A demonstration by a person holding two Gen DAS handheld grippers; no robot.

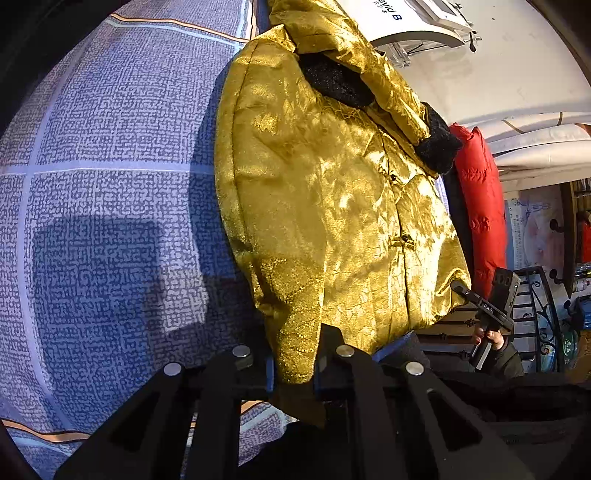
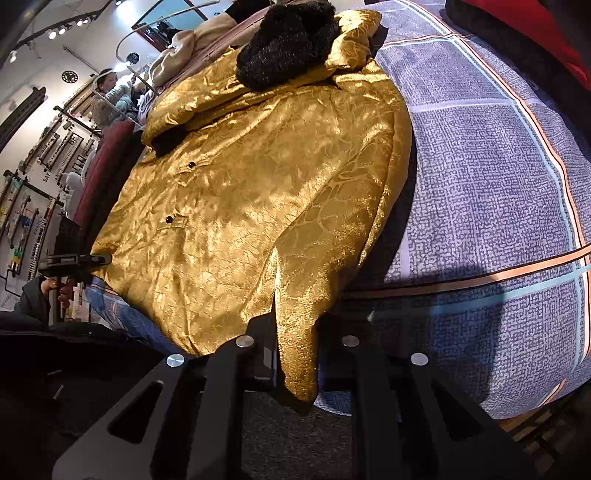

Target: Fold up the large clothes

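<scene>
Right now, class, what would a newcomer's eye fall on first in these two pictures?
A shiny gold jacket with a black fur collar lies spread across the blue-grey patterned bedspread. The left gripper and the right gripper each pinch a hem corner. A red padded garment lies beyond it.

Bedcover [image 1: 110,147]: purple-grey with a fine maze-like print, crossed by pale lines and edged with orange and light blue stripes [image 2: 546,147].
Red padded garment [image 1: 480,199]: lies at the far side of the bed, partly hidden.
Beige clothing [image 2: 177,55]: heaped at the head end.
White panel with dark lettering [image 1: 406,18]: at the top of the left wrist view.
Wall racks [image 2: 40,173]: hung with small goods, too small to tell apart.
Black metal railing [image 1: 535,306]: stands off the bed's edge.
Ceiling spotlights [image 2: 66,27]: lit, in a row.
</scene>
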